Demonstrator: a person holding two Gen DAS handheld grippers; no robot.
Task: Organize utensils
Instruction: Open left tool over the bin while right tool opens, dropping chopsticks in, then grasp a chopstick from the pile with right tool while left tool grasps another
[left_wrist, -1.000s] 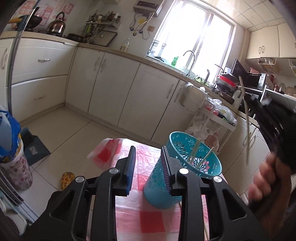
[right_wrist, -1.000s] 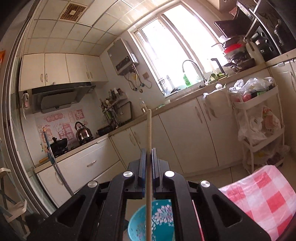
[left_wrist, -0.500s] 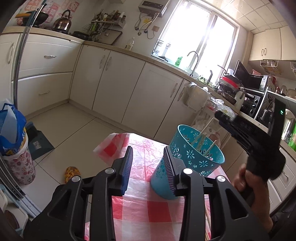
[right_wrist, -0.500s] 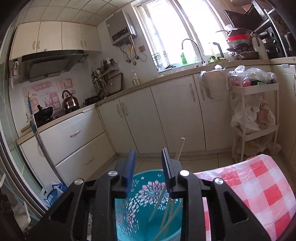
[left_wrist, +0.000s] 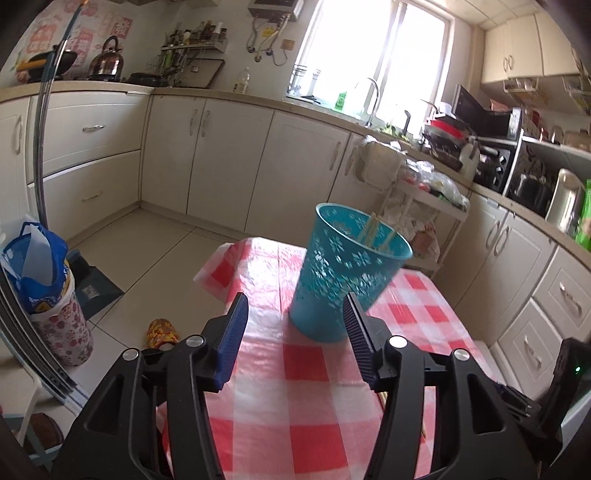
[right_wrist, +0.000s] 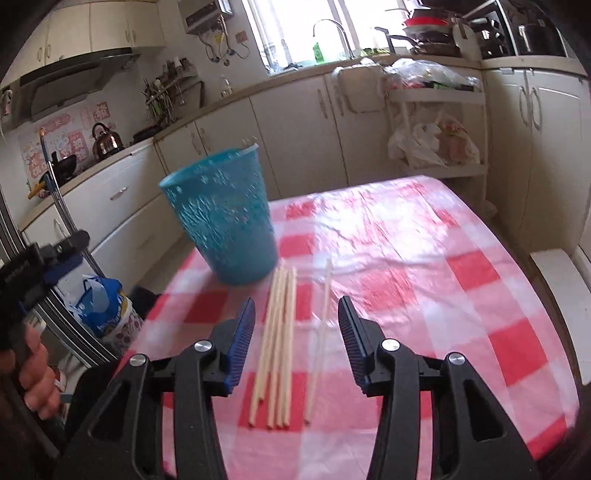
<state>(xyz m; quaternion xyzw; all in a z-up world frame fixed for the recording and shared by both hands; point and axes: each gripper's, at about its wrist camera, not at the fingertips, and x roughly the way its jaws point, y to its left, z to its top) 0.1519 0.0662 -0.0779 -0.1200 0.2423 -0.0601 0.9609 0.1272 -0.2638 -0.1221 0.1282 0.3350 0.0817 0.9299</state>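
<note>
Left wrist view: the left gripper (left_wrist: 295, 328) has just been opening and holds nothing; the cup (left_wrist: 347, 273) stands just ahead on the checked cloth (left_wrist: 295, 406), chopsticks (left_wrist: 373, 232) already inside.

Right wrist view: the right gripper (right_wrist: 295, 332), jaws just parted and empty, hangs over loose sticks (right_wrist: 279, 343) on the cloth. Best to take one stick mid-length, jaws square across it. Kitchen cabinets (right_wrist: 295, 125) stand behind.
</note>
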